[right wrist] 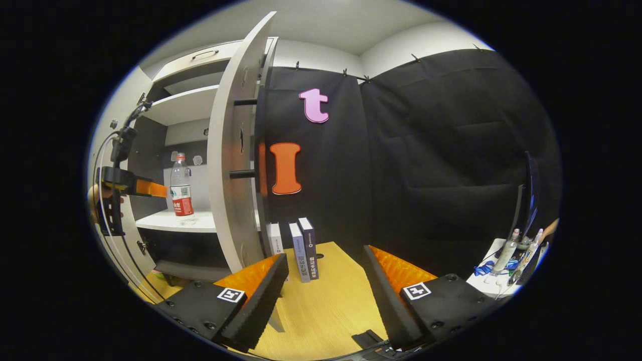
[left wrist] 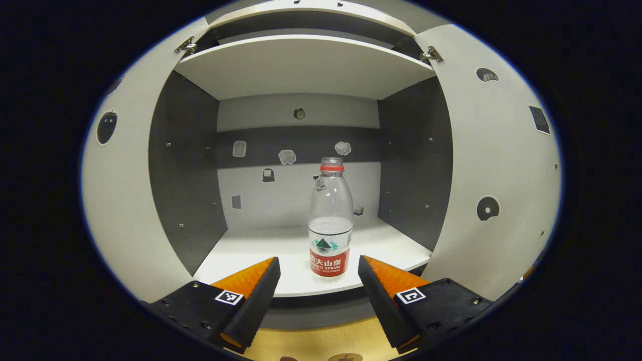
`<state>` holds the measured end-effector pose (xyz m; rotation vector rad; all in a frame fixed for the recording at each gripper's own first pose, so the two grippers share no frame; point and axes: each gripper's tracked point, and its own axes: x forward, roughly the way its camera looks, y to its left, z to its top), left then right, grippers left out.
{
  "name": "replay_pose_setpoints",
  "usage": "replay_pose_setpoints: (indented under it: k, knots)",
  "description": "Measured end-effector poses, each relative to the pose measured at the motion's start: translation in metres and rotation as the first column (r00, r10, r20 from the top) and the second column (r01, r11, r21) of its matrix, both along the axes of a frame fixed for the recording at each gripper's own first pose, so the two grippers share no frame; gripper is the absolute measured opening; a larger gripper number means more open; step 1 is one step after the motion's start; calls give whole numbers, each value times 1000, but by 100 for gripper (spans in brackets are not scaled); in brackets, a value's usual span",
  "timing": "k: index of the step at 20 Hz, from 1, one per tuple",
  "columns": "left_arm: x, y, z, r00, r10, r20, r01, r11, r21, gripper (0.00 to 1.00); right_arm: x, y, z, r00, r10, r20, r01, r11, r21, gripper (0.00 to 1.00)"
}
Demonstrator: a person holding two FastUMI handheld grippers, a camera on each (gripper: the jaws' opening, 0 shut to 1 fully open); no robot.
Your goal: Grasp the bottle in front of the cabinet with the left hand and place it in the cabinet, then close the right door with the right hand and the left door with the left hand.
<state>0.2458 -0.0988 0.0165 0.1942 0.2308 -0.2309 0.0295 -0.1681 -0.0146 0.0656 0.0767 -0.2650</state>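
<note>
The left door (left wrist: 120, 200) stands open. The left hand-held gripper (left wrist: 319, 273) is spread wide, empty, just in front of the bottle (left wrist: 330, 220) standing upright on the cabinet's lower shelf (left wrist: 261, 250). The right door (right wrist: 233, 150) is open; the right hand-held gripper (right wrist: 325, 273) gapes empty over the worktop (right wrist: 331, 301) near three books (right wrist: 301, 250).

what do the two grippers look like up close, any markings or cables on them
Each gripper, left gripper and right gripper, has two wedge-shaped fingers on black bodies studded with screws, each body bearing a square black-and-white marker tag. In the right gripper view, thin cables loop off the left gripper.

bottle (left wrist: 329, 220) on cabinet shelf (left wrist: 261, 250) — front edge
</note>
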Motion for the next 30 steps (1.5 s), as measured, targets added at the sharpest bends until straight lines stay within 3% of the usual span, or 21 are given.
replay_pose_setpoints:
  k: [1,9,15,21,22,24,26,30]
  knots:
    - [-9,5,6,1000,7,16,-7,1000,-9,95,5,4,-2,1000,14,-5,-14,1000,-7,98]
    - [-88,44,36,994,54,91,-46,995,-88,95,28,29,-7,991,127,-42,-128,991,-24,98]
    - [-131,72,49,986,108,128,-91,988,-128,95,32,37,-6,987,149,-57,-150,988,-26,94]
    - [-158,106,55,972,190,141,-166,972,-165,95,32,54,-5,984,170,-60,-172,985,-26,94]
    - [-162,110,55,970,200,140,-175,969,-175,97,33,59,-5,982,177,-59,-179,983,-28,100]
    - [-169,117,51,967,218,130,-192,963,-187,95,33,70,-5,980,191,-57,-194,980,-35,94]
    - [-176,124,49,964,236,126,-210,959,-189,95,35,85,-4,974,220,-55,-223,973,-55,99]
    - [-187,141,49,955,269,126,-243,951,-190,95,37,108,-2,965,259,-47,-262,961,-86,94]
